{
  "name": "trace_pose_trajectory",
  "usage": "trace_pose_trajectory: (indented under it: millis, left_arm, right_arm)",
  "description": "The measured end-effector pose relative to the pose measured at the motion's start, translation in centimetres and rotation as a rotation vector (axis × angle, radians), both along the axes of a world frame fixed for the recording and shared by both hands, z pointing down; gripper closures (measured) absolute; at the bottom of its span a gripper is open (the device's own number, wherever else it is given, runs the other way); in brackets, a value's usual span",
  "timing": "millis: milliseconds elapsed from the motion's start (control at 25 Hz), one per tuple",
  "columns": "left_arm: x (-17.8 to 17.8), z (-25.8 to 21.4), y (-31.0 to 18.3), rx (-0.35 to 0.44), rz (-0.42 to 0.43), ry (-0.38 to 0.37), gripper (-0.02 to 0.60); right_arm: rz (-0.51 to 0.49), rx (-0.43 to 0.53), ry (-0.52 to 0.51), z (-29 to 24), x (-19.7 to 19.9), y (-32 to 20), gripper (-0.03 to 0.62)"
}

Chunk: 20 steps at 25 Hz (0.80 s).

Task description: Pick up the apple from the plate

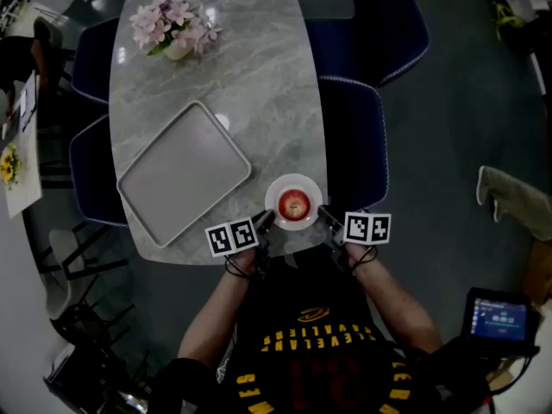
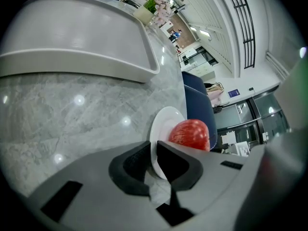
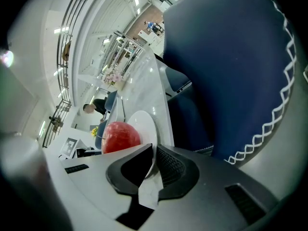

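A red apple (image 1: 294, 205) sits on a small white plate (image 1: 294, 179) near the front edge of the grey marble table (image 1: 259, 76). My left gripper (image 1: 266, 222) is shut on the plate's left rim and my right gripper (image 1: 326, 216) is shut on its right rim. In the left gripper view the plate's (image 2: 163, 124) edge runs between the left gripper's (image 2: 153, 165) dark pads, with the apple (image 2: 190, 134) just beyond. In the right gripper view the plate's (image 3: 144, 124) rim is pinched the same way by the right gripper (image 3: 154, 165), the apple (image 3: 120, 134) to its left.
A large grey tray (image 1: 181, 171) lies left of the plate. A pot of pink flowers (image 1: 172, 26) stands at the table's far end. Dark blue chairs (image 1: 371, 128) flank the table on both sides. The table's front edge is right under the grippers.
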<state>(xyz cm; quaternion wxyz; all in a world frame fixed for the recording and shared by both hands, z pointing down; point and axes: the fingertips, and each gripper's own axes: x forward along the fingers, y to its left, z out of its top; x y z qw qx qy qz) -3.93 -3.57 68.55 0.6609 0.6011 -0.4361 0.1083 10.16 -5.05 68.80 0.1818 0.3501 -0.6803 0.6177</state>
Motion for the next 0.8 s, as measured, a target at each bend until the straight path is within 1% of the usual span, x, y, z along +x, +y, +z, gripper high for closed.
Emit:
trace_pose_trajectory:
  millis: [320,480,560,680,800]
  left_arm:
    - [0.1,-0.1,0.0,0.009,0.022,-0.032,0.543]
    - [0.4,-0.4,0.0,0.012,0.026,-0.057,0.501]
    - [0.1,-0.6,-0.1,0.019,0.018,-0.076,0.482]
    - [-0.9,-1.1,-0.2,0.033,-0.003,-0.092,0.480]
    - [-2.2,-1.8,-0.3,0.056,-0.033,-0.097,0.480]
  right_arm:
    - [-0.042,0.048,0.056,-0.1,-0.1,0.0,0.560]
    - [-0.035,0.068,0.088,-0.2,0.5,-0.1,0.557]
    - [-0.022,0.081,0.102,-0.5,1.1,-0.4,0.531]
    - [-0.007,0.117,0.115,-1.4,2.0,-1.0,0.531]
    - [-0.001,0.178,0.134,-2.7,2.7,-1.6,0.532]
